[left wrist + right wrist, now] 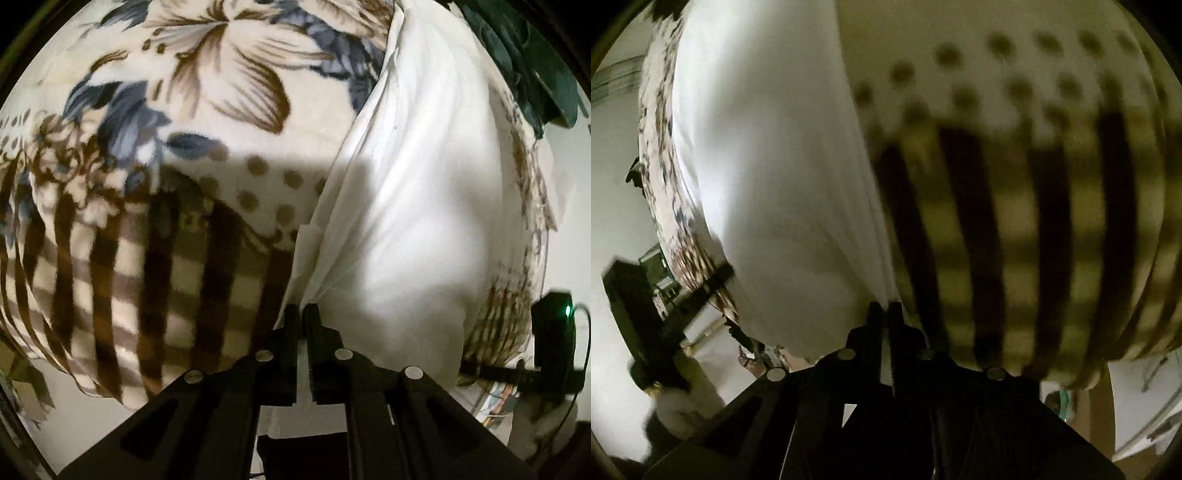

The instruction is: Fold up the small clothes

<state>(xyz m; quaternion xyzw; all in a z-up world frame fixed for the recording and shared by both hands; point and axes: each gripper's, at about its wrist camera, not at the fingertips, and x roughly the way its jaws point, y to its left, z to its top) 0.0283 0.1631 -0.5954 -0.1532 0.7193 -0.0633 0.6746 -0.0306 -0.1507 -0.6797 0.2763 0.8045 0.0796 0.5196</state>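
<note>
Left tongs (303,308) and right tongs (885,306) both pinch shut on the white garment's (406,206) edge over a patterned blanket (184,110). Cloth looks thin, light, floppy; best held at corners.

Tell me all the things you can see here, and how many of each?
white garment: one, white, lying on the blanket, its edge pinched at both gripper tips
blanket: one, cream with brown and blue flowers, brown dots and brown stripes, spread under the garment
black device with green light: one, black, beside the blanket's edge at the right of the left wrist view
left gripper: one, black, shut on the garment's edge
right gripper: one, black, shut on the garment's edge; this view is blurred
</note>
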